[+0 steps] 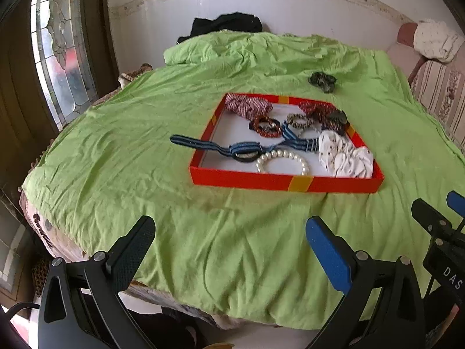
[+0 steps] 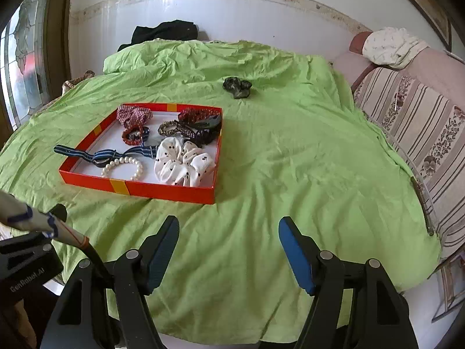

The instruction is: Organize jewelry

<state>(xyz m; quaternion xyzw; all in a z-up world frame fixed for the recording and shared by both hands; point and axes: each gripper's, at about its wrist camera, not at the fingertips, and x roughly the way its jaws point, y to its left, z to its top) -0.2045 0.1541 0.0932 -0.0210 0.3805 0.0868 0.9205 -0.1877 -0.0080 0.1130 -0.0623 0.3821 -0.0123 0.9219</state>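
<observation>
A red tray point(image 1: 261, 179) point(image 2: 162, 192) lies on the green bedcover. In it are a pearl bracelet point(image 1: 282, 161) point(image 2: 123, 167), a white scrunchie point(image 1: 344, 157) point(image 2: 184, 163), several patterned scrunchies and a blue striped strap point(image 1: 200, 144) point(image 2: 84, 153) that hangs over the left rim. A dark scrunchie point(image 1: 323, 81) point(image 2: 237, 86) lies on the cover beyond the tray. My left gripper point(image 1: 229, 240) is open and empty near the bed's front edge. My right gripper point(image 2: 228, 242) is open and empty to its right.
The green bedcover point(image 1: 203, 218) point(image 2: 290, 174) spans the bed. A black cloth point(image 1: 226, 23) point(image 2: 164, 30) lies at the head by the wall. A striped sofa point(image 2: 412, 122) runs along the right. A glass door point(image 1: 58, 46) stands at the left.
</observation>
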